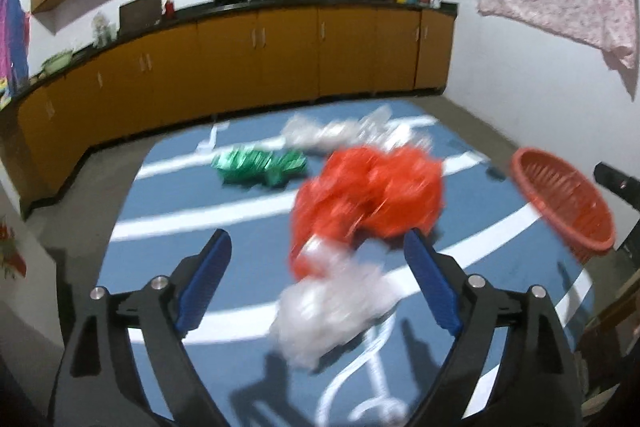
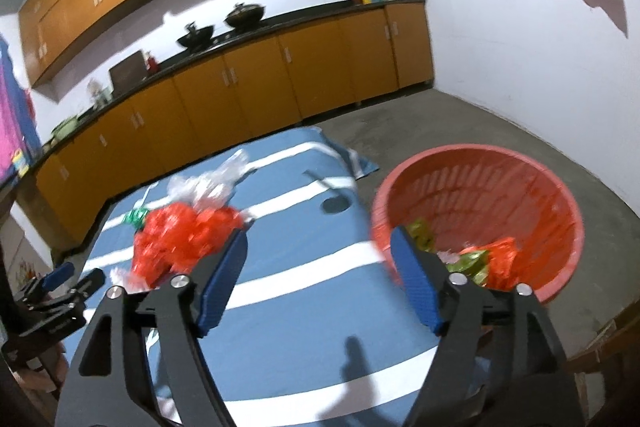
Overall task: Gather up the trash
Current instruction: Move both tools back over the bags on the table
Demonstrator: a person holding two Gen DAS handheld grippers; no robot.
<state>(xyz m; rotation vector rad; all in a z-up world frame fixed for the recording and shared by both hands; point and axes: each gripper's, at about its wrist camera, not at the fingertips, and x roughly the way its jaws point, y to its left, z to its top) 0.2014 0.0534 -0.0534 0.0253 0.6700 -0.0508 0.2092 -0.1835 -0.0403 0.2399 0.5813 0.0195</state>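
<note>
The left gripper (image 1: 318,247) points forward and downward, its two black arms splayed in a wide V and the blue-padded fingers (image 1: 210,263) standing well apart. Nothing is pressed between the pads (the view is blurred, but the gap reads clearly). The right gripper (image 2: 318,247) takes a similar downward tilt, jaws spread wide, blue pads (image 2: 226,267) facing each other across an empty gap. In the right wrist view the left gripper (image 2: 74,277) shows again, low and well off to the left of the right fingers, its blue tips parted.
</note>
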